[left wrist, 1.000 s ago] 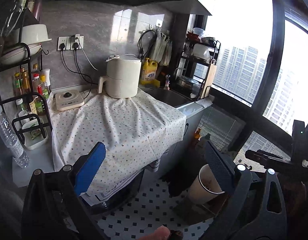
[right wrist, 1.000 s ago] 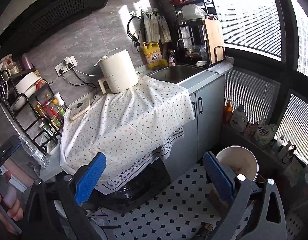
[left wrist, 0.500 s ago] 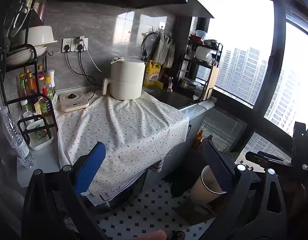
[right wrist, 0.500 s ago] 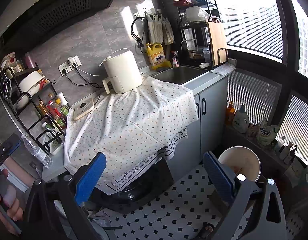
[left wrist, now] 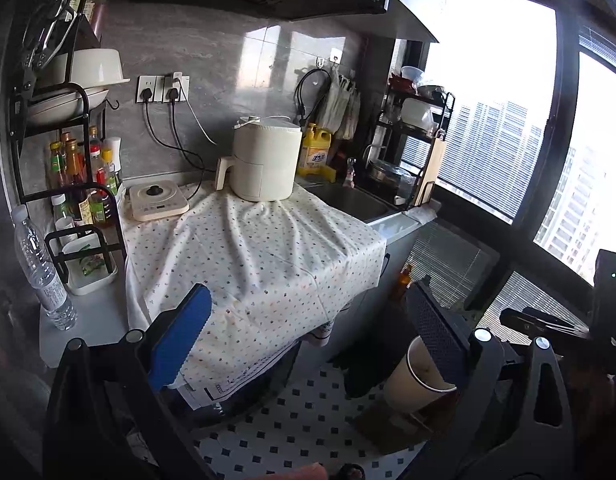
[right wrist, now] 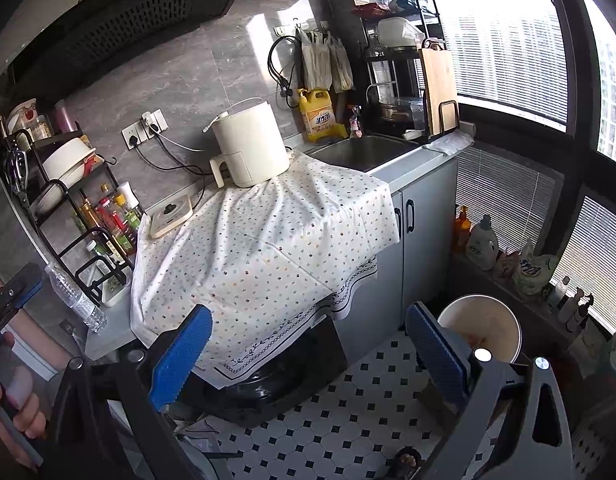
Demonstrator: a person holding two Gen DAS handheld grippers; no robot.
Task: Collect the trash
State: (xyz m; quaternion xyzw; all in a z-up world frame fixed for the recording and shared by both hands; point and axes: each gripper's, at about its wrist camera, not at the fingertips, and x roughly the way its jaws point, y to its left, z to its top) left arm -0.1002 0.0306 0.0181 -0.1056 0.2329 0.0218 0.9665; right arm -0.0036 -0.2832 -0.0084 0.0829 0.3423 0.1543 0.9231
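Low in the right of the left wrist frame sits a paper cup [left wrist: 416, 376]. It is tan with a white rim, and part of it hides behind one dark pad. The left gripper [left wrist: 308, 336] is spread wide and holds nothing. Its blue pad [left wrist: 179, 340] is at the lower left of the frame.

At the lower right of the right wrist frame the same cup [right wrist: 484, 326] shows its open mouth, with a bit of brown stain inside. It stands near the black and white floor tiles [right wrist: 348, 420], just past the right-hand pad. The right gripper [right wrist: 308, 344] is spread wide too, with nothing between its pads.

A spotted cloth [left wrist: 251, 256] fills the middle of both frames. It covers the counter and hangs down over the front. A cream pot with a handle [left wrist: 263, 160] stands on the cloth at the back. A yellow jug [left wrist: 316, 152] stands beside it, next to the sink [left wrist: 352, 200]. At the left edge a clear water bottle [left wrist: 39, 268] stands by a black rack of bottles [left wrist: 83, 176].

At the lower left edge of the right wrist frame a hand [right wrist: 15, 404] holds something thin and grey.
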